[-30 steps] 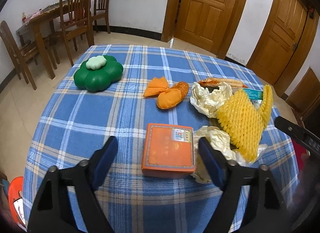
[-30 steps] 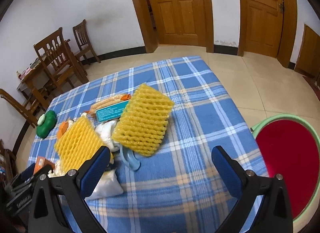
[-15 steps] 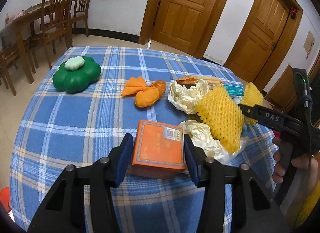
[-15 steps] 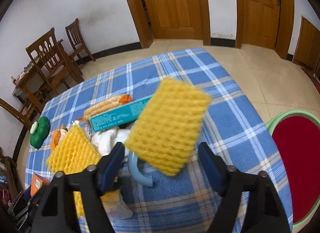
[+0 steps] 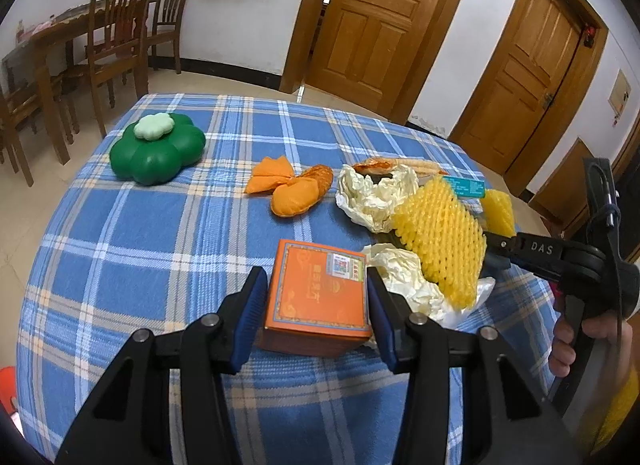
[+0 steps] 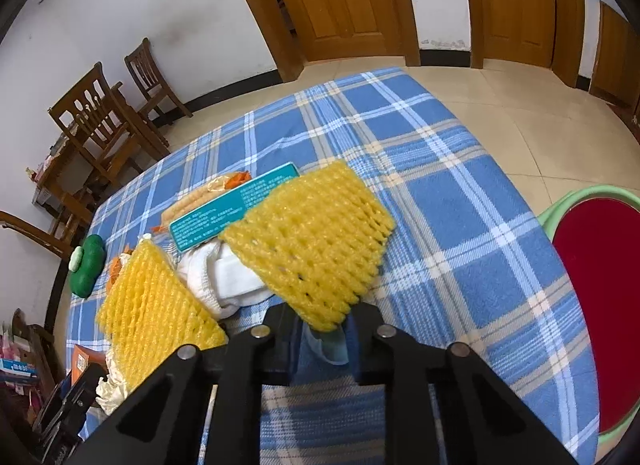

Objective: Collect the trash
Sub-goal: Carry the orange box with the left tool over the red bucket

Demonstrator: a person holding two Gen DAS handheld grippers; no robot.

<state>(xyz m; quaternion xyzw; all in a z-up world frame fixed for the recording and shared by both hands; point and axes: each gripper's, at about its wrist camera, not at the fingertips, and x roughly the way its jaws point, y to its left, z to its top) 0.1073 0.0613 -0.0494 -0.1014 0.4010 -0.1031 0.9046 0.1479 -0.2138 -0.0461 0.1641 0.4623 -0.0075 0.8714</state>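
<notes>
My left gripper [image 5: 316, 307] is shut on an orange box [image 5: 320, 293] that rests on the blue plaid tablecloth [image 5: 160, 233]. My right gripper [image 6: 322, 331] is shut on a yellow foam fruit net [image 6: 312, 241] and holds its lower corner. It also shows at the right of the left wrist view [image 5: 498, 211]. A second yellow foam net [image 5: 444, 233] lies on crumpled white paper [image 5: 376, 193]. An orange wrapper [image 5: 294, 189], a teal box [image 6: 228, 209] and a snack packet [image 6: 208, 193] lie nearby.
A green flower-shaped container [image 5: 158, 153] sits at the table's far left. A green-rimmed bin with a red inside [image 6: 592, 293] stands on the floor right of the table. Wooden chairs [image 5: 120, 37] and doors [image 5: 380, 21] are behind.
My left gripper has closed from wide open onto the orange box. My right gripper has closed on the yellow foam net, which has tilted up off the table.
</notes>
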